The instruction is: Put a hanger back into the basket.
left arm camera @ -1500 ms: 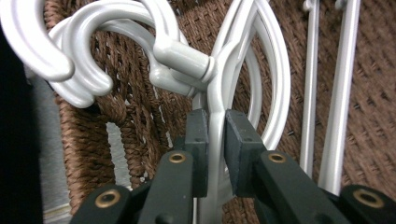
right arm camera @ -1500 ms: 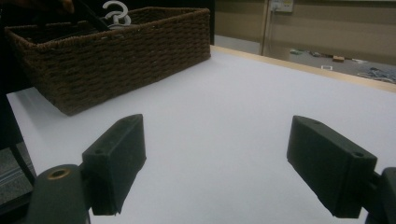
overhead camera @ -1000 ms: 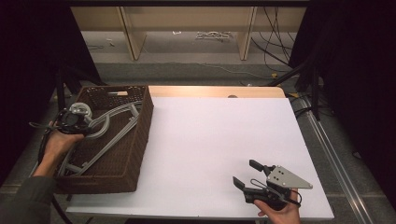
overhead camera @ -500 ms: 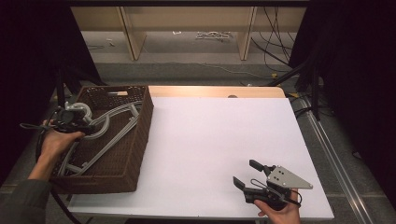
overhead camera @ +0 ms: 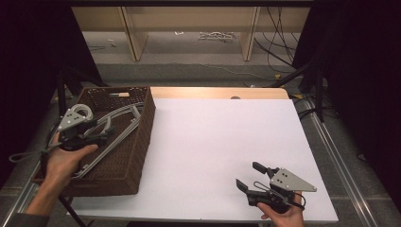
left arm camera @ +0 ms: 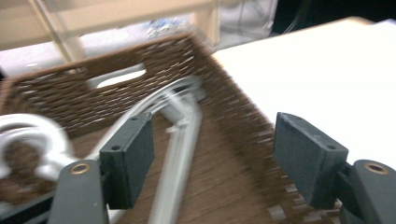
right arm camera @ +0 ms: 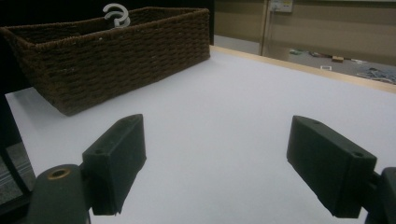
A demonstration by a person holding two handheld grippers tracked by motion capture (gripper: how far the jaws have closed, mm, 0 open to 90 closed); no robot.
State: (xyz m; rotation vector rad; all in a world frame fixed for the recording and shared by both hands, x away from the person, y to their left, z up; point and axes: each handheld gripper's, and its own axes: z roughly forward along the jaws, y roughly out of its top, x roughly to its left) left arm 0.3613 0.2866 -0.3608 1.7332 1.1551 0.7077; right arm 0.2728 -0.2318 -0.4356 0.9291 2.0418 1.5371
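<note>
Reaching is the step in hand: the left gripper [overhead camera: 97, 133] hovers over the brown wicker basket [overhead camera: 142, 137], jaws spread and empty, with the pale grey clothes hangers [left arm camera: 180, 128] lying just beneath and ahead of its pads. Next it should drop lower and straddle one hanger bar. The right gripper [overhead camera: 249, 177] rests released on the white table [overhead camera: 222, 137], well apart.

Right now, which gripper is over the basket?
The left gripper: it hangs open over the hangers in the brown wicker basket. The right gripper sits open above bare white table.
</note>
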